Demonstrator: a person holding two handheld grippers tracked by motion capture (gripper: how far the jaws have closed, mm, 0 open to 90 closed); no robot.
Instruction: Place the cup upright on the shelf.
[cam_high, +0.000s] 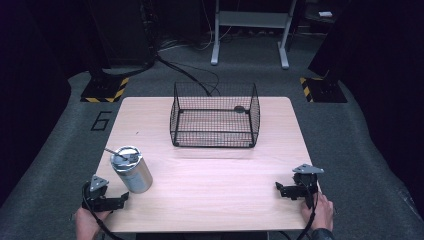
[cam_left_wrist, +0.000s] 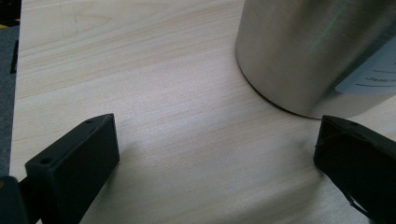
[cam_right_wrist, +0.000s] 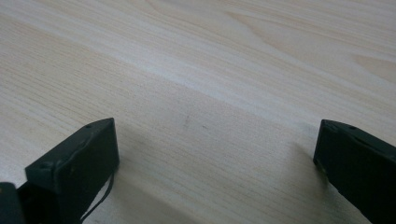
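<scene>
A steel tumbler (cam_high: 131, 168) with a lid and a straw stands upright on the left part of the wooden table (cam_high: 210, 185). My left gripper (cam_high: 122, 200) rests at the table's front left corner, just below the tumbler, open and holding nothing. In the left gripper view the tumbler (cam_left_wrist: 317, 51) rises just beyond the spread jaws, near the right one. My right gripper (cam_high: 280, 189) lies open near the front right corner, pointing left, with bare wood (cam_right_wrist: 210, 116) between its jaws. A black wire basket (cam_high: 215, 117) stands at the back middle of the table.
Inside the basket, a small dark object (cam_high: 239, 108) lies near its far right corner. Beyond the table are grey floor, cables, yellow-black striped stand bases (cam_high: 102, 90) and a white frame (cam_high: 250, 30).
</scene>
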